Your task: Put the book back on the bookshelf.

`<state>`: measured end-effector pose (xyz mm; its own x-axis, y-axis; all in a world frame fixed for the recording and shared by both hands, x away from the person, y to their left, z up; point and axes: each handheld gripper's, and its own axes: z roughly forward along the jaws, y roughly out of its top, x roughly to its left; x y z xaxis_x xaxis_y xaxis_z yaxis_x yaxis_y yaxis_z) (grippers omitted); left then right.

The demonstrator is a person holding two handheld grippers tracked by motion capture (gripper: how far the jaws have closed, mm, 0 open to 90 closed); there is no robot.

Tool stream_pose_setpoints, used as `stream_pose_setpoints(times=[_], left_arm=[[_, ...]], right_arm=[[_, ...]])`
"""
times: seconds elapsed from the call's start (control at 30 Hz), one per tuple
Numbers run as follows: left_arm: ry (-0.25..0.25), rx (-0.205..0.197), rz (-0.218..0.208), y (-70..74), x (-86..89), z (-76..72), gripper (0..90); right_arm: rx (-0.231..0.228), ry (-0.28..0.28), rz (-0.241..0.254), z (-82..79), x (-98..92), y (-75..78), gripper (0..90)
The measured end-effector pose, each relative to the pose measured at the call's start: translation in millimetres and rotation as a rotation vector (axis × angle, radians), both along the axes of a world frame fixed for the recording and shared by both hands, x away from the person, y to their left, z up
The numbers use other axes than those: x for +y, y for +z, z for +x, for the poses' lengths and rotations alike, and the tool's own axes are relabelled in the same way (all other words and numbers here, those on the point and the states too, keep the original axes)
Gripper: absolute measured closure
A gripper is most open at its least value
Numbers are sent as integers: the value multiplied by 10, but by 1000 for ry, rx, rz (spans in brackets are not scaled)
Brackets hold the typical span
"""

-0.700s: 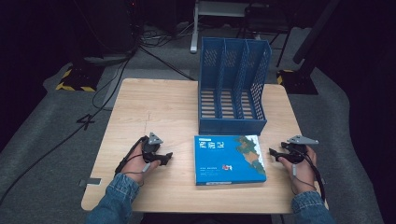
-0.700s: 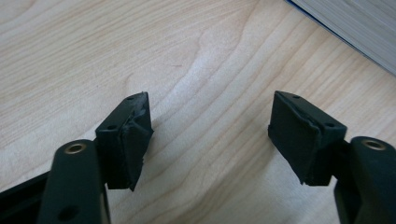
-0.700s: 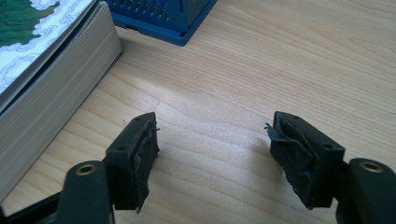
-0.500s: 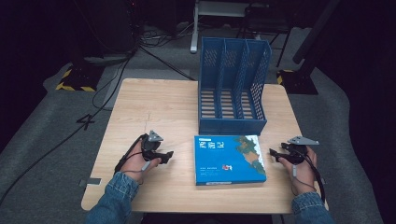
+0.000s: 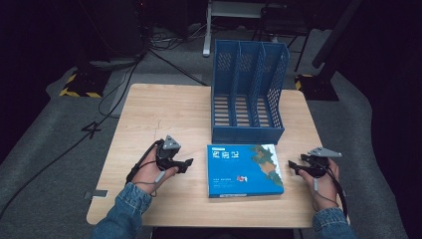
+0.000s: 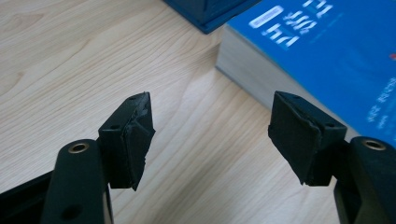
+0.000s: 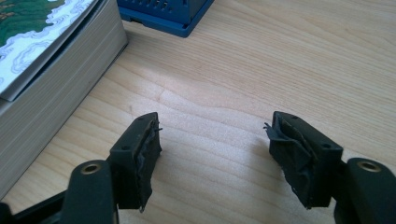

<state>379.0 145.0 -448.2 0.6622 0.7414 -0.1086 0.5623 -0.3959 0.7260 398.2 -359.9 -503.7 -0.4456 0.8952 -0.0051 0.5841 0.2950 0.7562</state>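
Blue book (image 5: 244, 170) flat on table (image 5: 159, 119), flanked by gaping left tool (image 5: 185, 164), right tool (image 5: 294, 168)

Wooden bench (image 5: 164, 114) on grey floor (image 5: 45, 149); black cables (image 5: 119, 94) trail off — dark stands behind, perhaps equipment.

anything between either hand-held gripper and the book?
Nothing visible. Left hand-held gripper and right hand-held gripper flank the thick blue softcover book, jaws open, with bare light wooden table between. The blue plastic three-slot file rack stands behind.

Table (image 5: 164, 114) evenly lit — surroundings dark, high view soft — close views sharp.
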Motion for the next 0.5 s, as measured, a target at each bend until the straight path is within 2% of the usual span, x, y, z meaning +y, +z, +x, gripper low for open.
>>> stream_pose_setpoints(times=[0.13,0.2,0.27,0.37,0.5], left_arm=[[-33,-2,-23,50,-114,-26,311],[-51,-5,-26,66,-167,-34,311],[-62,-3,-29,74,-204,-34,311],[-69,-2,-33,78,-243,-23,311],[-68,16,-61,60,-325,17,312]], right_arm=[[1,-14,5,-28,17,1,353],[8,-28,23,-43,26,13,385],[13,-28,7,-68,43,45,382],[1,-26,-5,-102,65,86,378],[11,-5,23,-207,109,177,367]])
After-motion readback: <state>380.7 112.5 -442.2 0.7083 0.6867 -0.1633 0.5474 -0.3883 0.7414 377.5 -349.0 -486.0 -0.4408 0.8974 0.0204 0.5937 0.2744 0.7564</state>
